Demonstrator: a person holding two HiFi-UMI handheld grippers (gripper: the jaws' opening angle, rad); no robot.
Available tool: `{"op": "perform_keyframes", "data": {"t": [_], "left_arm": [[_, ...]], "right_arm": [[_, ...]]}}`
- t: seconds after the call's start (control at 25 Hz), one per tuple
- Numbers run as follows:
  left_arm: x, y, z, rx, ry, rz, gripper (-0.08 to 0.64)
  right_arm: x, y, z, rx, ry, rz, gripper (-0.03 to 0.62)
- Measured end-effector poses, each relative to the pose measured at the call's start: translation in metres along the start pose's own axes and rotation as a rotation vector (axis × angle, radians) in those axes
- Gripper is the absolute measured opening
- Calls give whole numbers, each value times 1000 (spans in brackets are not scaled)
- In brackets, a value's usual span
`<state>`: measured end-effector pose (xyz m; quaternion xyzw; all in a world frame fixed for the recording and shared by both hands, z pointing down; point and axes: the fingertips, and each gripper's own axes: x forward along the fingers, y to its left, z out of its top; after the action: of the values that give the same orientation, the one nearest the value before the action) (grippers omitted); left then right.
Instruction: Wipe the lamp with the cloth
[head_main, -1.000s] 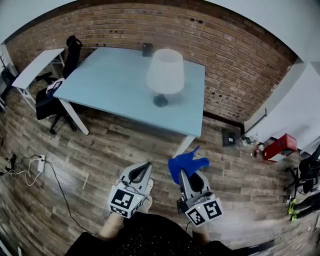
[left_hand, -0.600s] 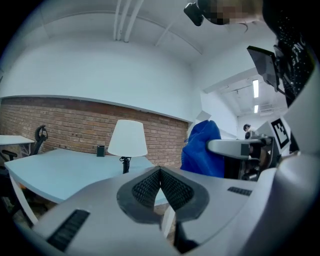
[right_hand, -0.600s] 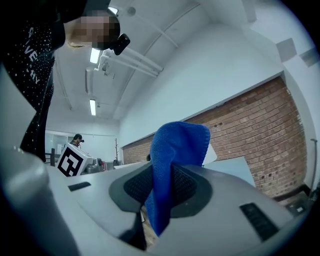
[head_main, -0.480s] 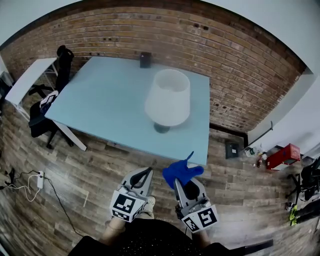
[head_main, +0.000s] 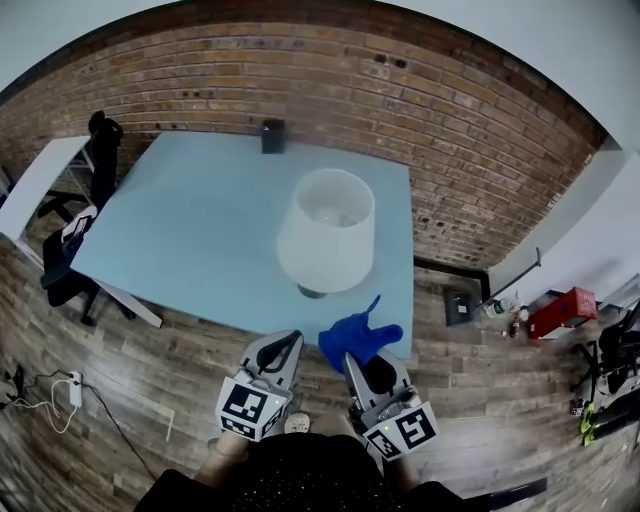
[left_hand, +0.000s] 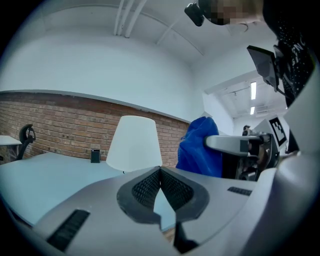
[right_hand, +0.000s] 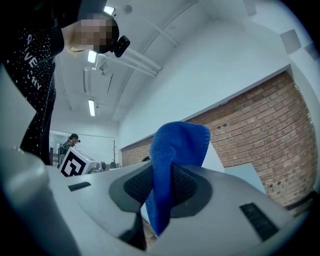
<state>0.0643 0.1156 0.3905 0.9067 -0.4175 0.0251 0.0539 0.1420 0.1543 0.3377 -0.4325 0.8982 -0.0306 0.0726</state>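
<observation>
A white lamp (head_main: 325, 232) with a conical shade stands near the front right of the pale blue table (head_main: 190, 220). My right gripper (head_main: 356, 354) is shut on a blue cloth (head_main: 357, 337), which hangs over the table's front edge just below the lamp. In the right gripper view the blue cloth (right_hand: 175, 170) is pinched between the jaws and stands up above them. My left gripper (head_main: 290, 341) sits beside the right one, shut with nothing in it. The left gripper view shows the lamp (left_hand: 134, 144) ahead and the blue cloth (left_hand: 200, 147) to the right.
A small dark box (head_main: 272, 135) stands at the table's far edge by the brick wall (head_main: 440, 140). A black office chair (head_main: 75, 225) and a white side table (head_main: 35, 185) are at the left. A red box (head_main: 560, 310) lies on the floor at right.
The view has come closer to the table. The lamp now looms larger and lower, and both grippers with the cloth have reached the table's front edge.
</observation>
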Motion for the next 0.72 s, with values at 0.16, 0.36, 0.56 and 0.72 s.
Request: {"op": "perform_keyframes", "data": {"t": [0.16, 0.36, 0.56, 0.72], "left_arm": [[12, 6, 11, -4, -7, -15, 9], [24, 31, 30, -11, -49, 9, 8], [36, 72, 35, 3, -39, 63, 9], [46, 96, 38, -3, -31, 78, 8]], "right_arm": [[16, -14, 29, -2, -52, 21, 74], [57, -29, 68, -48, -121, 115, 74], [108, -54, 99, -73, -170, 127, 74], [127, -76, 93, -114, -136, 43, 74]]}}
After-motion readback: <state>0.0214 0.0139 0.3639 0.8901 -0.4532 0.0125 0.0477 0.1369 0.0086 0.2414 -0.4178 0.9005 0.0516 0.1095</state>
